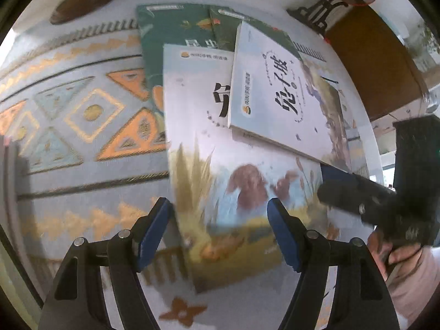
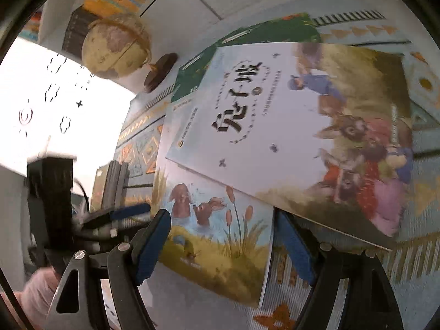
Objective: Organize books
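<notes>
Books lie in a loose overlapping pile on a patterned tablecloth, pale blue with orange triangles and diamonds, over a white table. Largest: rabbit picture book, flat, cover up, reeds and two brown rabbits on it. White-cover book lies skewed on top of it, overlapping its upper part, with black title characters and an illustrated rabbit scene. Two green books sit under both, at the far side of the pile. Antique-style globe on a dark round base stands past the pile, near a bright window; shelves of books behind it. Black metal stand with red flowers at the other far corner, brown wooden surface beside it.

Left gripper hovers over the rabbit book's lower part, jaws wide apart, holding nothing. Right gripper same, spread wide above the rabbit book's lower edge, empty. Motion blur throughout.
</notes>
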Demonstrator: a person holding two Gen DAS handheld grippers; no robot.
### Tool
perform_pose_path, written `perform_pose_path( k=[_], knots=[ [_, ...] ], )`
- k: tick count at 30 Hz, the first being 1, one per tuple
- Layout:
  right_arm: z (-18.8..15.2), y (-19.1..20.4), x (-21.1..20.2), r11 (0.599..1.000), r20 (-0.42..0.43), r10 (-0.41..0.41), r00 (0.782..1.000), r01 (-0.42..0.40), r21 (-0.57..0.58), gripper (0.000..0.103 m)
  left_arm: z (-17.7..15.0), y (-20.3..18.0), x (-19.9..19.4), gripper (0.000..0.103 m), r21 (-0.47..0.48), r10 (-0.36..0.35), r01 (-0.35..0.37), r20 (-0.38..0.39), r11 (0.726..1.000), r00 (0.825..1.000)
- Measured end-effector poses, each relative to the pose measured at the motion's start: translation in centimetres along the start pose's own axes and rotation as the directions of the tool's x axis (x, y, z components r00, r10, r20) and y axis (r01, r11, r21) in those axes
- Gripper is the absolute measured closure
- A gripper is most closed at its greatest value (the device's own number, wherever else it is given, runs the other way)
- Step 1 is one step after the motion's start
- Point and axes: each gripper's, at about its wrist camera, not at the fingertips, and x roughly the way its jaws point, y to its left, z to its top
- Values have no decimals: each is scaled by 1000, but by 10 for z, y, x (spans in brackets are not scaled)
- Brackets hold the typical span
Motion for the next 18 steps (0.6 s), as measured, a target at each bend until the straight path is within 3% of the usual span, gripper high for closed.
perform_pose_path(
  k=[3,7,10,12,15,18],
  knots=[
    [1,-5,1,999,31,48,998,-49,20,16,1,-4,0,32,30,24,-24,-10,999,1000],
    [4,-26,-1,963,52,188,981,-194,185,17,-5,3,-7,33,22,-1,1,-1,1000,1000],
    [2,-43,-13,923,84,298,951,-309,229,33,-6,17,-5,33,-14,-18,18,2,1000,1000],
    [-1,-52,-18,899,84,351,933,-361,250,52,-8,21,-9,33,-12,-19,19,7,1000,1000],
    [-5,-59,-10,922,25,288,957,-284,261,75,-6,24,-8,33,-33,-26,26,5,999,1000],
    [-8,-58,-3,934,-5,258,966,-248,258,83,-5,37,-14,33,-104,-67,69,14,992,998]
  ],
)
